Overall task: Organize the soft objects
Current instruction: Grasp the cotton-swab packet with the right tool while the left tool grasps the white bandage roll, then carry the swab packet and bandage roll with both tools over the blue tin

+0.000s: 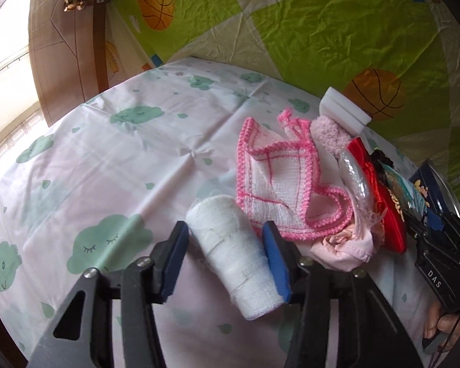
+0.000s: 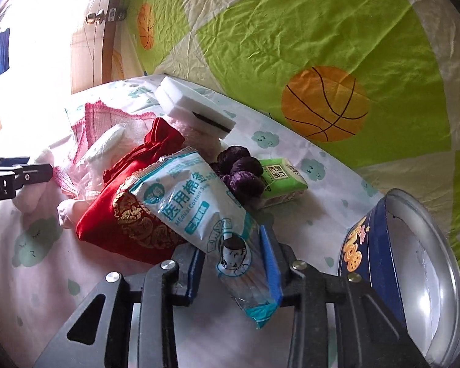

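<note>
A green and cream sheet point(image 1: 306, 24) printed with orange basketballs hangs across the top of both views. Below it the bench point(image 1: 107, 159), under a pale cloth dotted with green clouds, fills the lower part of each frame. A wooden door point(image 1: 67, 55) with a brass handle stands at the upper left of the left wrist view.

At the lower right of the right wrist view a blue round tin point(image 2: 392, 263) lies tipped on its side, its open mouth facing right.

The soft things sit in 1 heap — right of centre in the left view, left of centre in the right view. It holds a white cloth with pink crochet edging point(image 1: 282, 181), a red pouch with gold pattern point(image 2: 128, 214), a white sponge block point(image 2: 196, 107) at the back, a pale pink fluffy piece point(image 1: 328, 135), a purple scrunchie point(image 2: 242, 168) and a small green tissue pack point(image 2: 282, 181) touching it.

The left tool point(image 1: 227, 263), bottom centre of its view, has a white gauze roll point(image 1: 236, 254) between its blue pads; the right pad touches the roll, while a sliver of gap shows at the left pad, so a firm grip cannot be told.

The right tool point(image 2: 236, 266) has closed its 2 blue pads on the lower end of a cotton swab packet point(image 2: 199, 211), which lies tilted over the red pouch — its tail sticks out below the pads.
</note>
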